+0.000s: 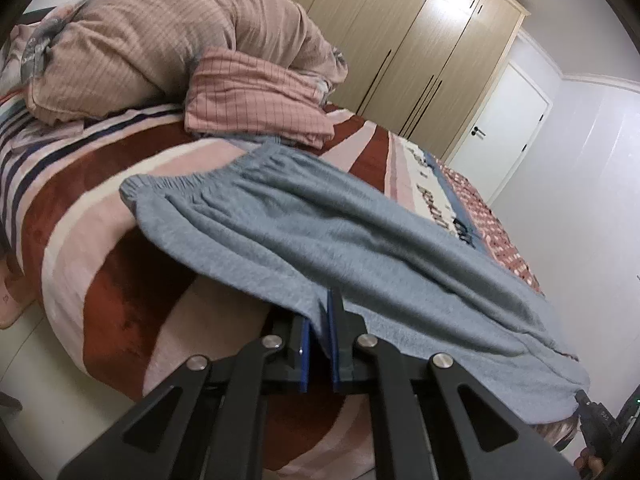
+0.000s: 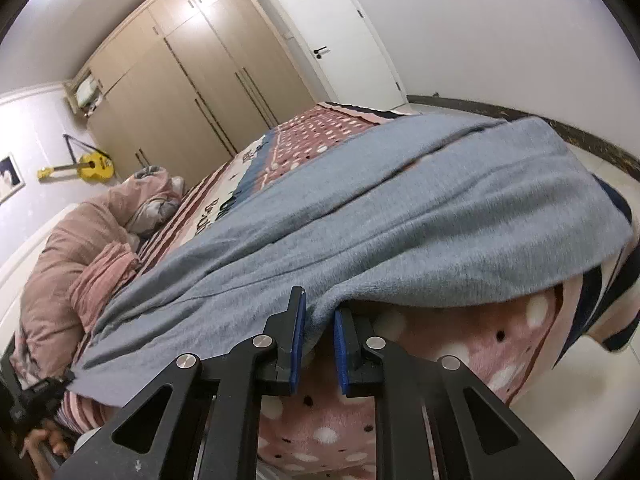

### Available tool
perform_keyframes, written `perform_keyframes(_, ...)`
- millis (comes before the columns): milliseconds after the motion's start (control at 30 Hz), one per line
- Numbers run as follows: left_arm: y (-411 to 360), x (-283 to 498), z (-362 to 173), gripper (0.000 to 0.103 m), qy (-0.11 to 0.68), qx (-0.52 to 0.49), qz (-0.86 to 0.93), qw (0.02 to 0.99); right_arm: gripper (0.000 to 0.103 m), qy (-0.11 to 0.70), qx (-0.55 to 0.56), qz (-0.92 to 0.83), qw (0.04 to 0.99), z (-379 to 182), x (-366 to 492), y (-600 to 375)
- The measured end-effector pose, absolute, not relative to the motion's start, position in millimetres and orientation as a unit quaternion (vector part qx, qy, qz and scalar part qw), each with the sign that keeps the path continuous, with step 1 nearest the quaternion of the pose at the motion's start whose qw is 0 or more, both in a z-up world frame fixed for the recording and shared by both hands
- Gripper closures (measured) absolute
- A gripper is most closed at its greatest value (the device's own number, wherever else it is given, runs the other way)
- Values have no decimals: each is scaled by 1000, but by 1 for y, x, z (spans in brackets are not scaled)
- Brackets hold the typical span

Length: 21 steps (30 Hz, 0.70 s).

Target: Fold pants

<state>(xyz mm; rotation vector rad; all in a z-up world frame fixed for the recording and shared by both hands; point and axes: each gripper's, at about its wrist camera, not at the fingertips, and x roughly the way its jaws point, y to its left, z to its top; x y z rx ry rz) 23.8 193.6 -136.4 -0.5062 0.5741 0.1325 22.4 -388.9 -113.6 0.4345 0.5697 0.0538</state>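
A: Where are the grey pants (image 1: 340, 236) in relation to each tool?

B: They lie spread on the bed (image 1: 92, 248), on its striped blanket. The left tool (image 1: 318, 344) grips the near edge of the fabric; the cloth goes down between its blue pads (image 1: 305, 356), which stand narrow and pinch it. The right tool (image 2: 320, 344) does the same further along this edge, and its jaws are also closed on the cloth. In the right wrist view the left tool (image 2: 38, 396) is seen small at the far left, at the edge of the pants (image 2: 360, 216).

A: Is there writing to read?

B: On the blanket there are dark letters (image 1: 440, 208) beside the pants, but the pants cover part of them and the rest is blurred, so I cannot read the word.

A: Which way do the pants point?

B: The elastic waistband (image 1: 180, 182) is at the end toward the pink folded cloth (image 1: 256, 100) and the brown pillow (image 1: 152, 44). The legs run away from it toward the dotted end of the blanket (image 2: 316, 132), so the long axis follows the length of the bed, along the edge that both tools hold.
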Motion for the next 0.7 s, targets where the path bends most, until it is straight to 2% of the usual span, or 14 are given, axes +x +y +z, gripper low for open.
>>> perform_keyframes(467,190,9,-74,100,201,-230,47,951,100,214,175,51,960,-68,29,-383)
perform_keyframes(700,189,37,-54,101,187,-210,50,958,101,185,138,64,971,-38,66,-374)
